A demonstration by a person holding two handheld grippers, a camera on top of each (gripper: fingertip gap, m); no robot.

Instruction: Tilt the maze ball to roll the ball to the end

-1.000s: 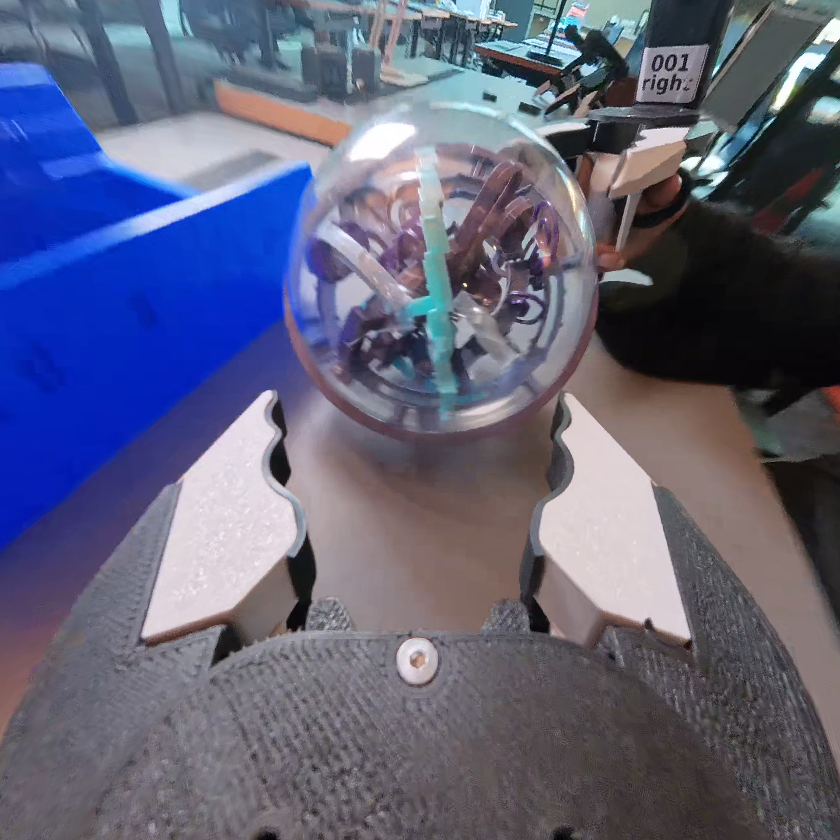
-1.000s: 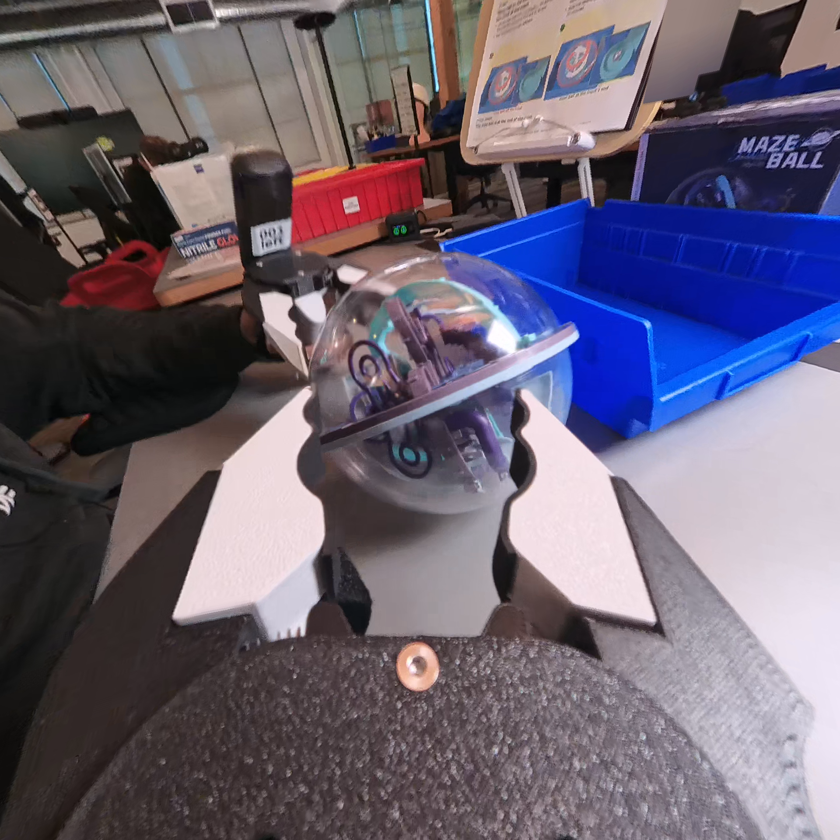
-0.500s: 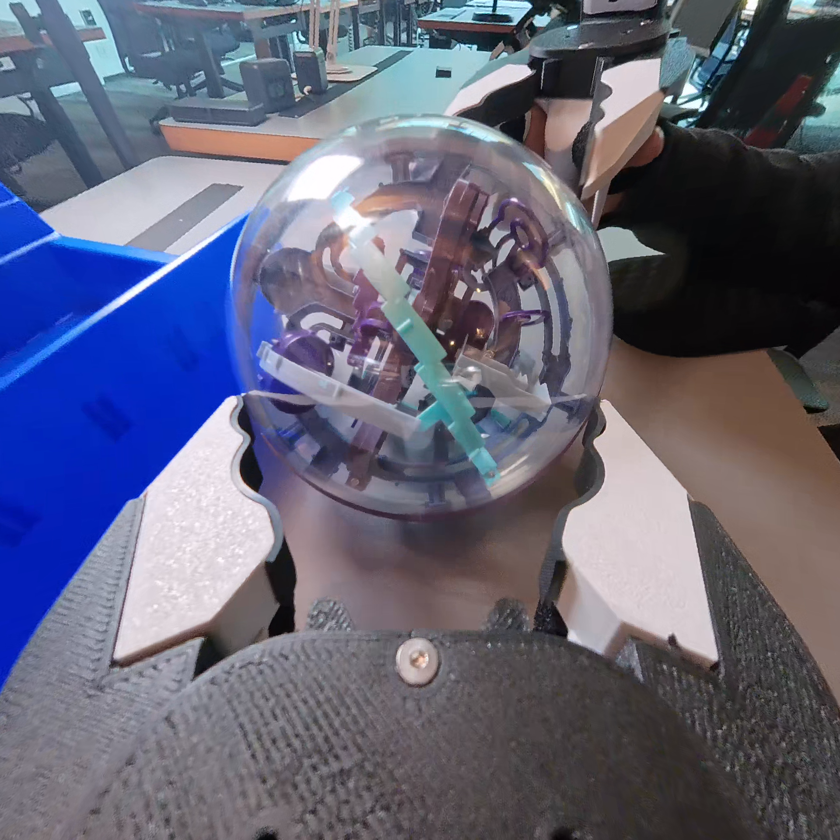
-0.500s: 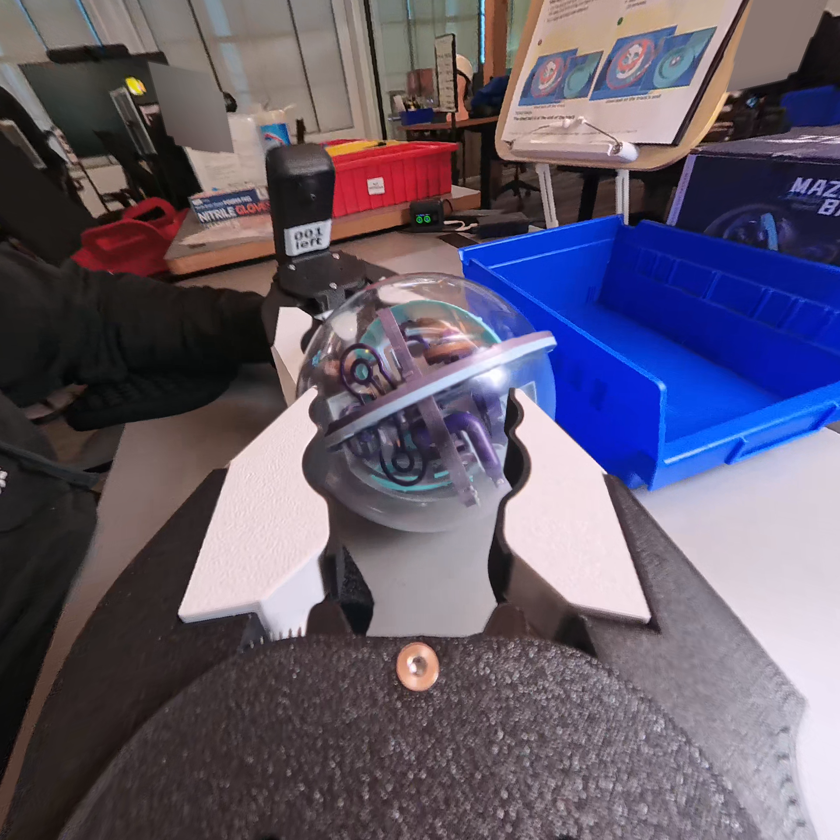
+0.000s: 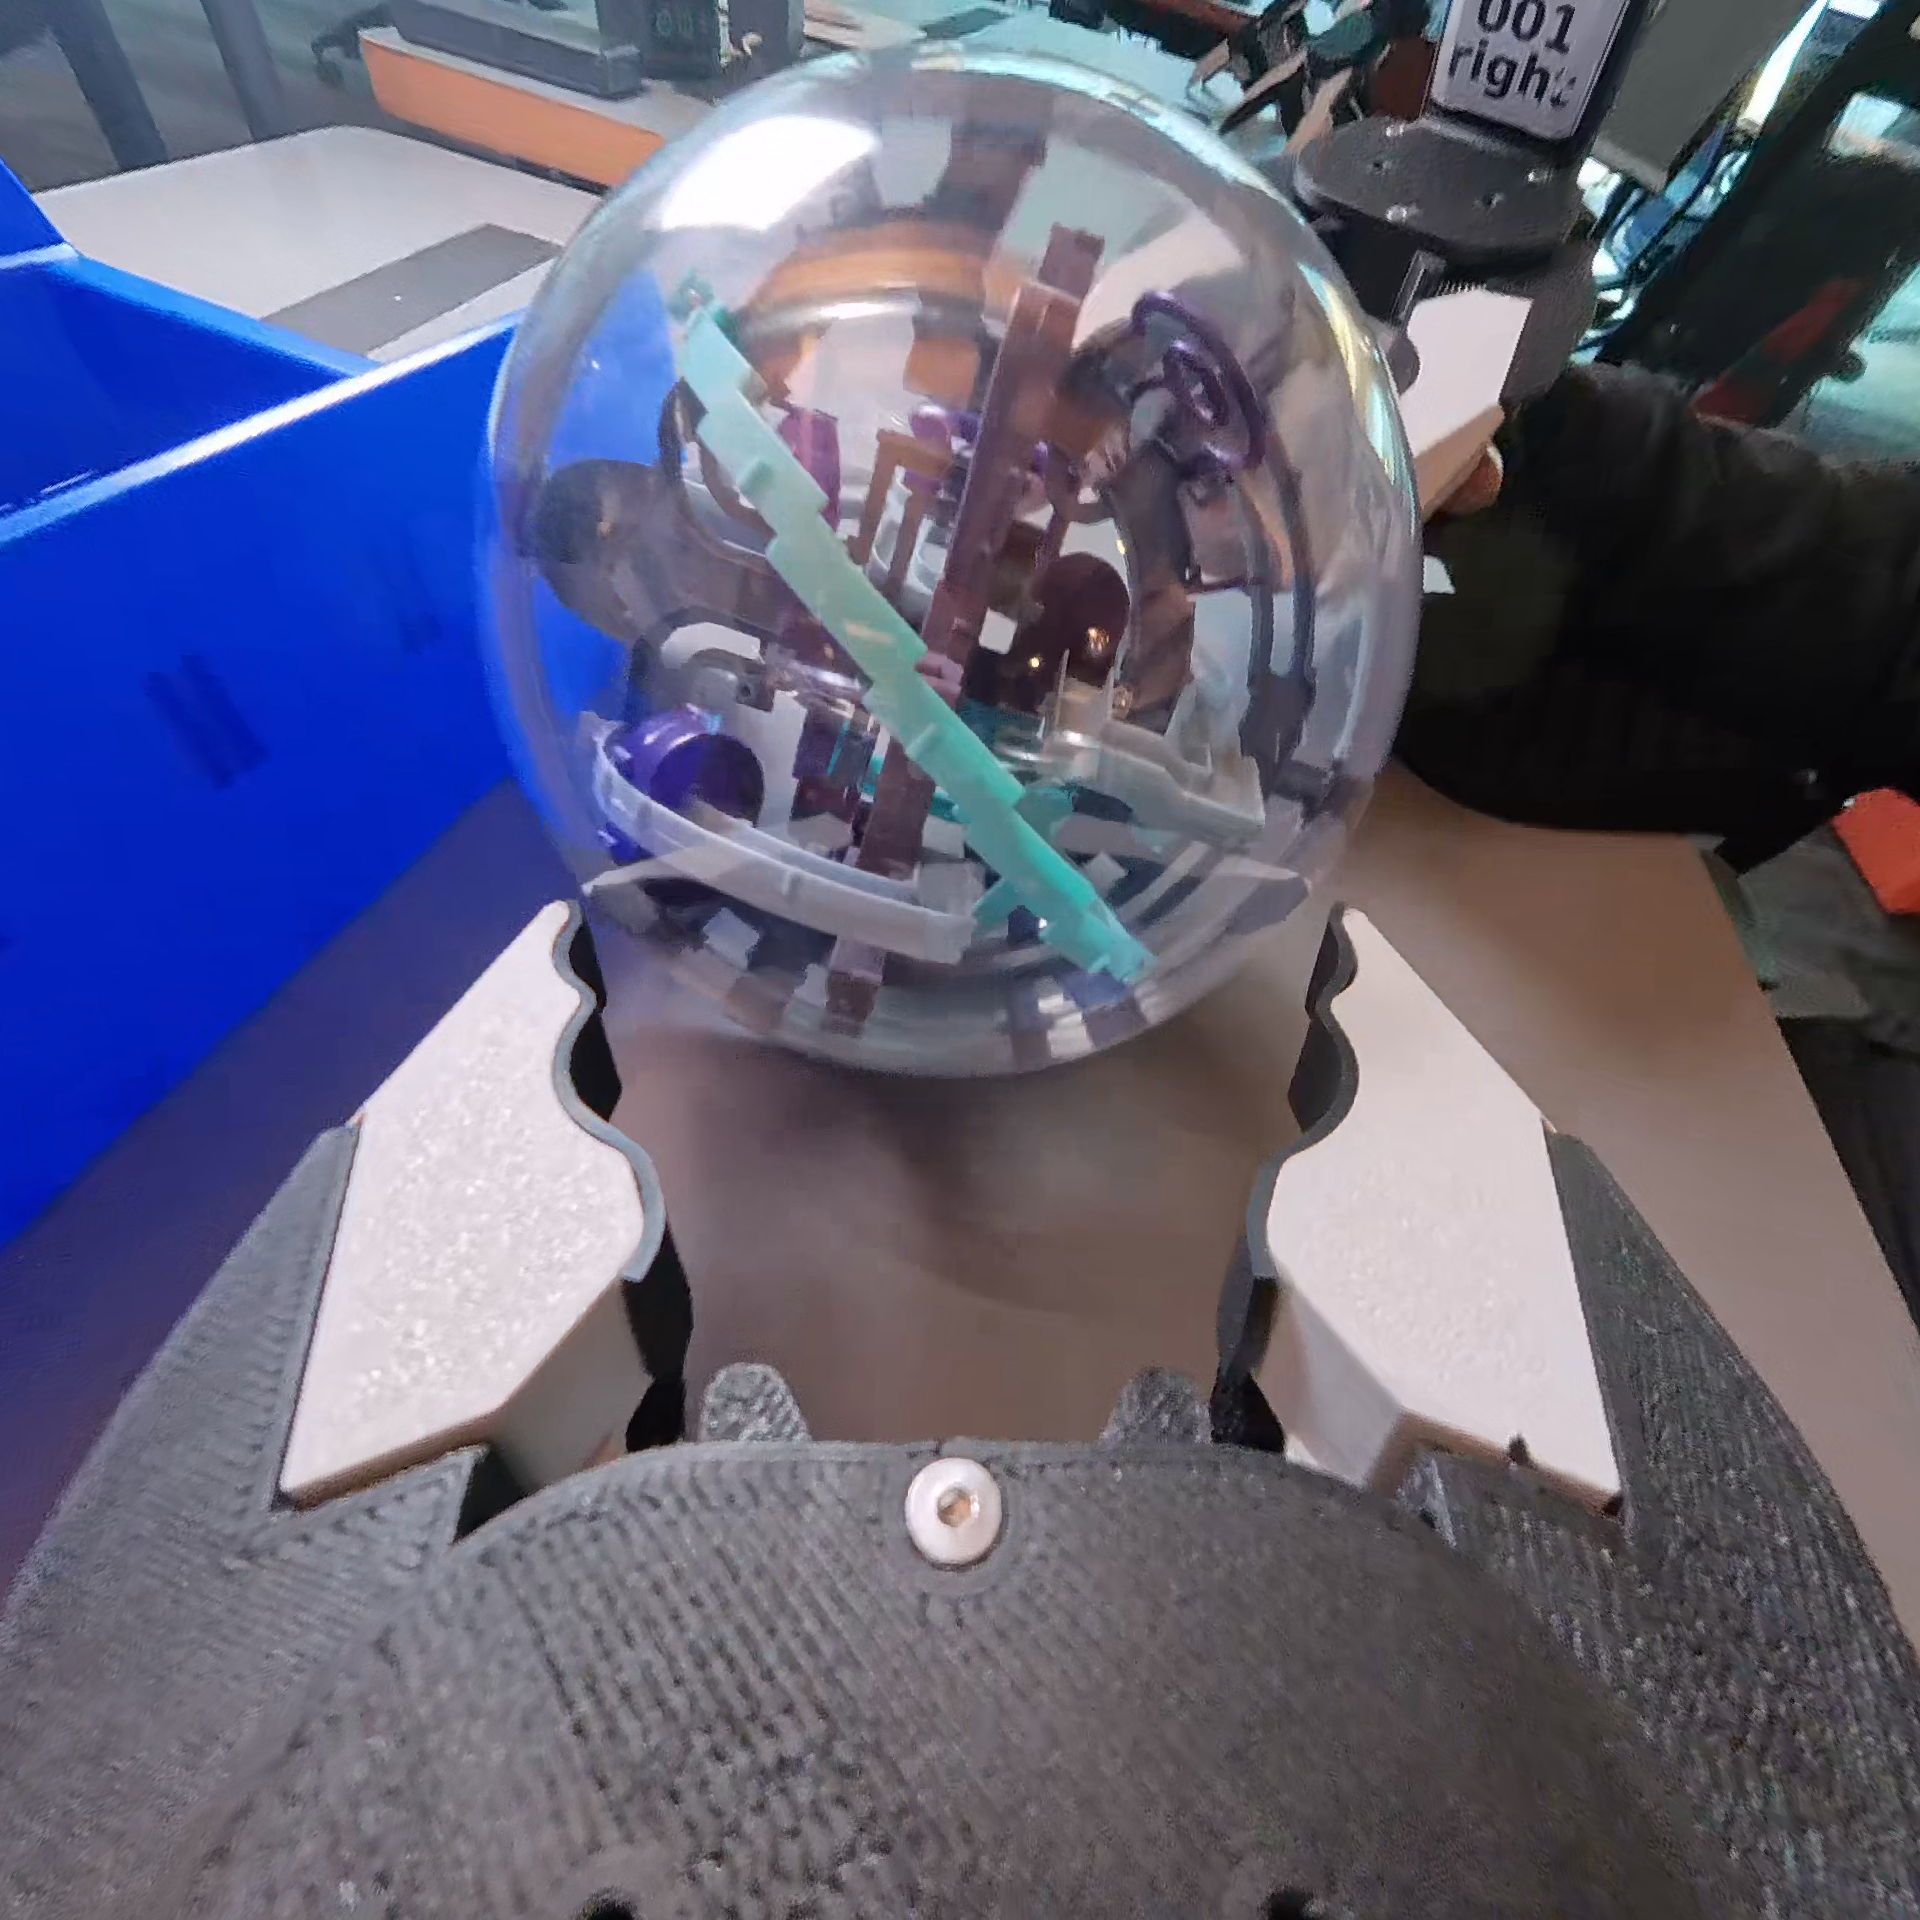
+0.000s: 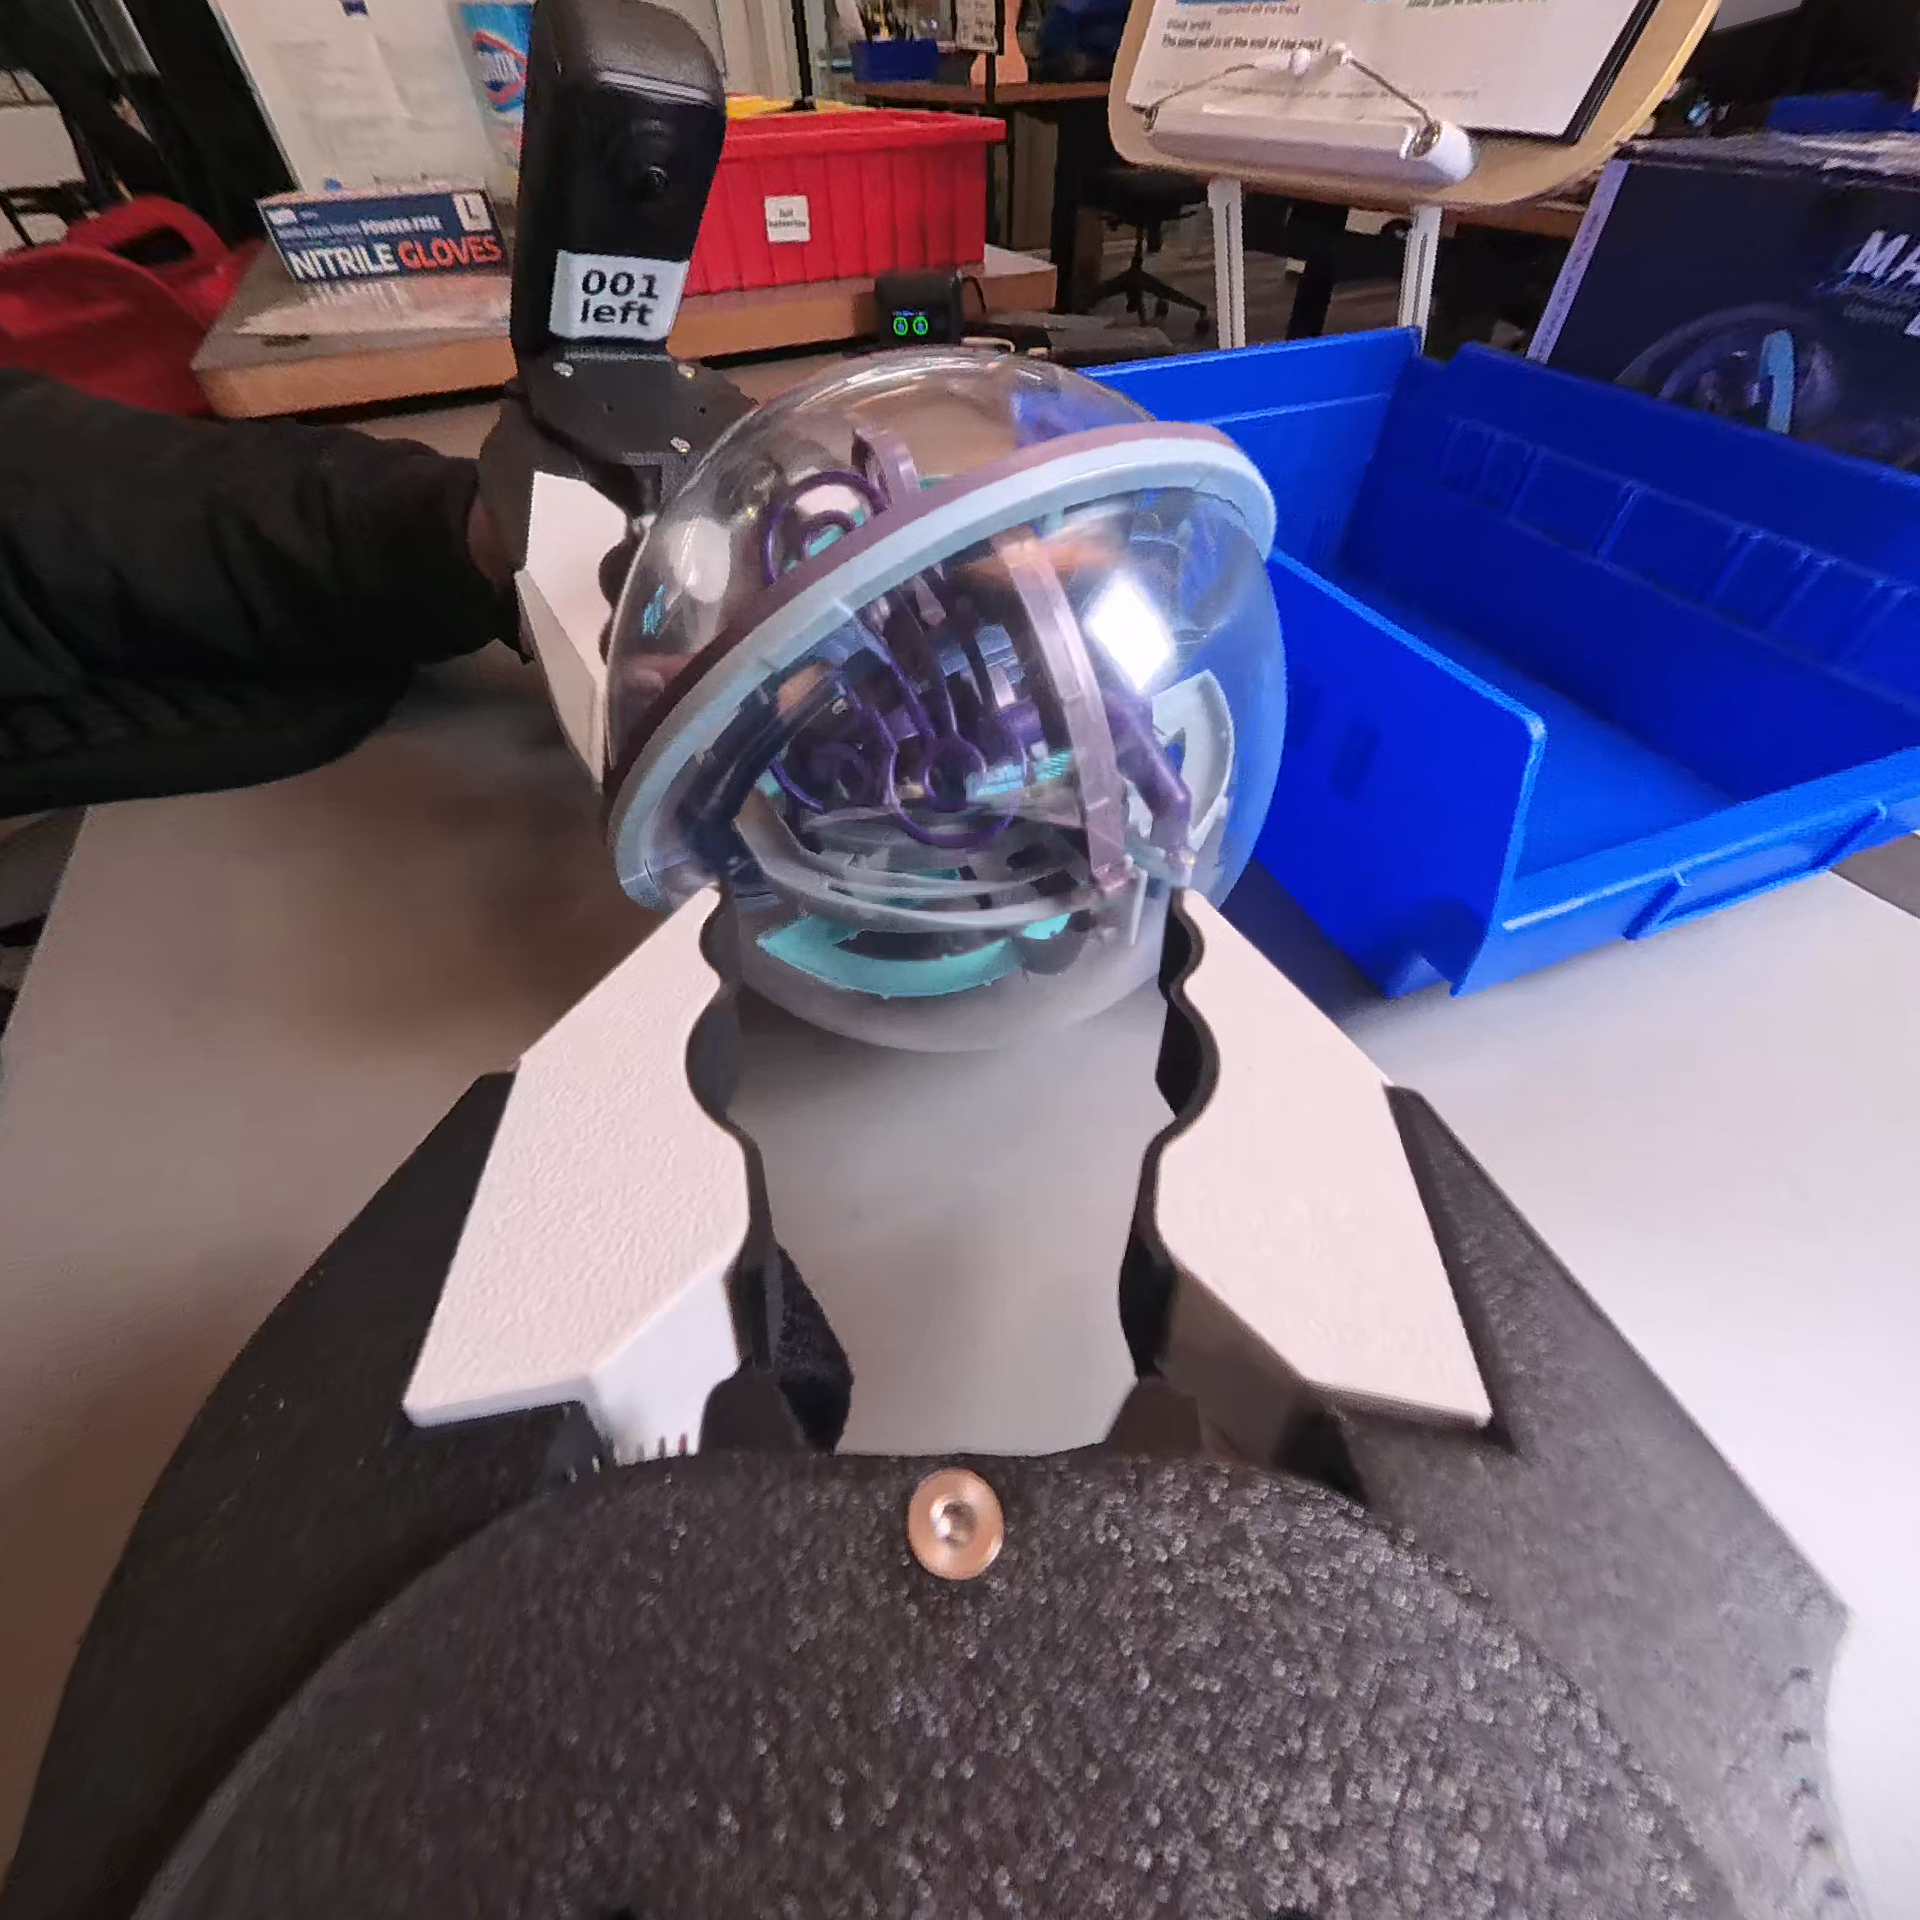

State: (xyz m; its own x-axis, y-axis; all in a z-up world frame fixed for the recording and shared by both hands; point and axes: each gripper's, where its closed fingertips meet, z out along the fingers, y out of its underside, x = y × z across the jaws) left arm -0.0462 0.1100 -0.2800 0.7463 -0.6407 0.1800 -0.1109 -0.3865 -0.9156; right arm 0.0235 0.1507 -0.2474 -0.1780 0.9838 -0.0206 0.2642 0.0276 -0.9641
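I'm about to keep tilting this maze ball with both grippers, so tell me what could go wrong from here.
1. The maze ball is smooth and round, and the left gripper and right gripper seem to hold it only at their fingertips, so it may slip.
2. The blue bin sits close beside it; a wide tilt could knock it.
3. Reflections hide the small ball inside.

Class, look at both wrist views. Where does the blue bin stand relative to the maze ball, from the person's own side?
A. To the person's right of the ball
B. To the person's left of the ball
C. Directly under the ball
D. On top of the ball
The views alone do not settle A or B, so take the right wrist view: A, since the blue bin lies right of the maze ball there, resting on the table.
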